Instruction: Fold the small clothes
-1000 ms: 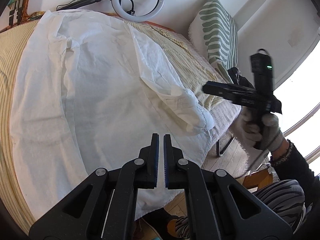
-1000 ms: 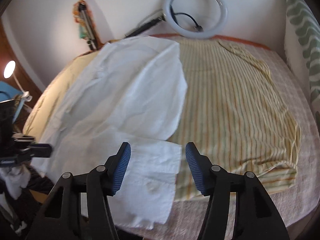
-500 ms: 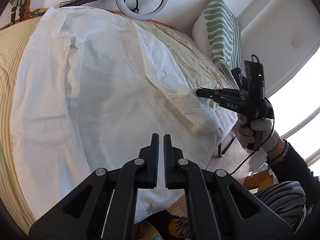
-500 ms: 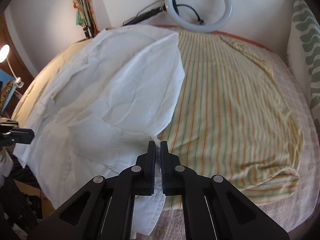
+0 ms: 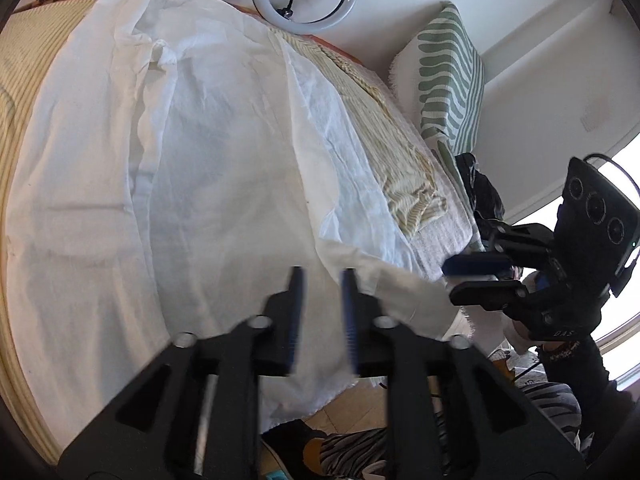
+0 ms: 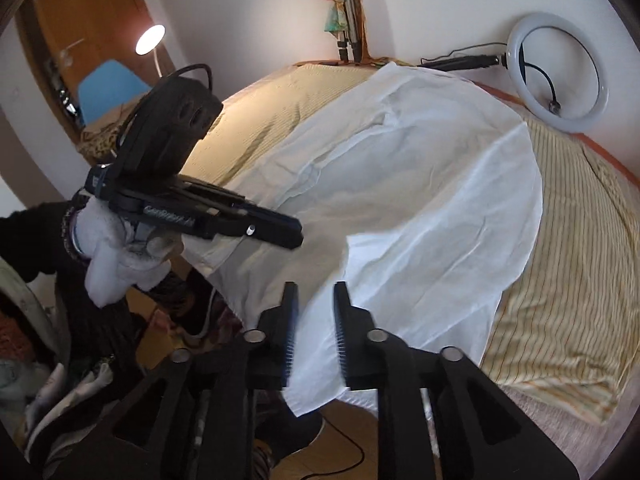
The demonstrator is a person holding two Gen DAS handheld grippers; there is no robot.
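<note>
Two tools, the left [image 5: 322, 276] and the right [image 6: 314, 294], each hang slightly parted and holding nothing above the near edge of one white shirt [image 5: 216, 184] spread over one striped bed [image 6: 580, 264].

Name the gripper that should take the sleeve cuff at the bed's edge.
Right. The right gripper has its open tips beside the sleeve cuff, and white cloth shows between them in its own view. The left gripper, also open, hovers over the white shirt, farther off.

Left gripper [image 5: 322, 280] and right gripper [image 6: 314, 300] both hover with jaws parted.
</note>
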